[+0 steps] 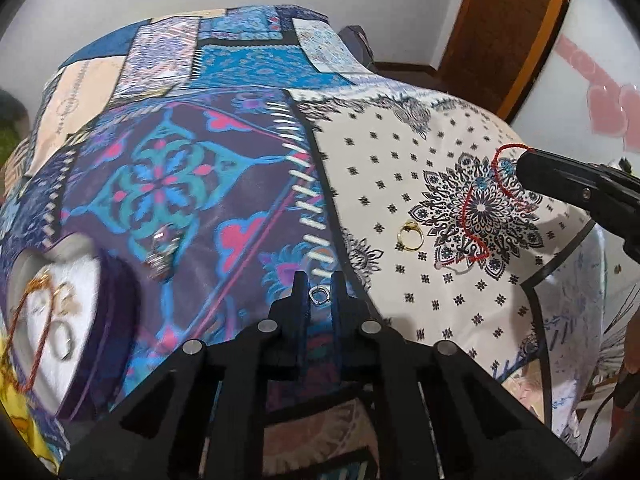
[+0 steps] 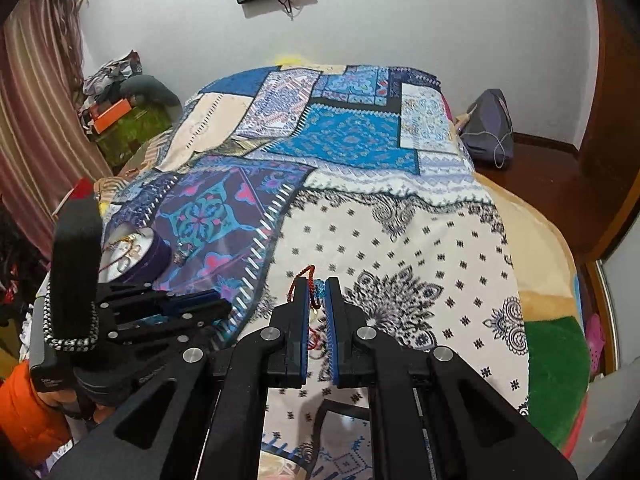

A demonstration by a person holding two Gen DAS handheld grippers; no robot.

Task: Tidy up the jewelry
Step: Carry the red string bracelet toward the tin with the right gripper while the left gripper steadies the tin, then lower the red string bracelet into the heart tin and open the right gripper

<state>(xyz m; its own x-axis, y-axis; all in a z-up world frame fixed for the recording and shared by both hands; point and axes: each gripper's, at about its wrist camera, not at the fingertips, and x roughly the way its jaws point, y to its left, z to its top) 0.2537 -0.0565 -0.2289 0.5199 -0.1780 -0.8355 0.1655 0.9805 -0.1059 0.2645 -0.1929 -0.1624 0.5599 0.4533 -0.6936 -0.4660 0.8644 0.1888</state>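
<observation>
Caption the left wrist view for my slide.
Left tool shut on a small silver ring over the patchwork cloth; gold ring nearby; right tool lifting a red bracelet.

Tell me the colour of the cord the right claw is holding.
Red: the cord hangs from the right claw, clearest in the left wrist view.

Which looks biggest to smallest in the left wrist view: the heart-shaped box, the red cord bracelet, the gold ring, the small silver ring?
1. Heart-shaped box, though it is nearer the camera.
2. Red cord bracelet.
3. Gold ring and small silver ring: too alike to rank; the silver one sits nearer.
</observation>
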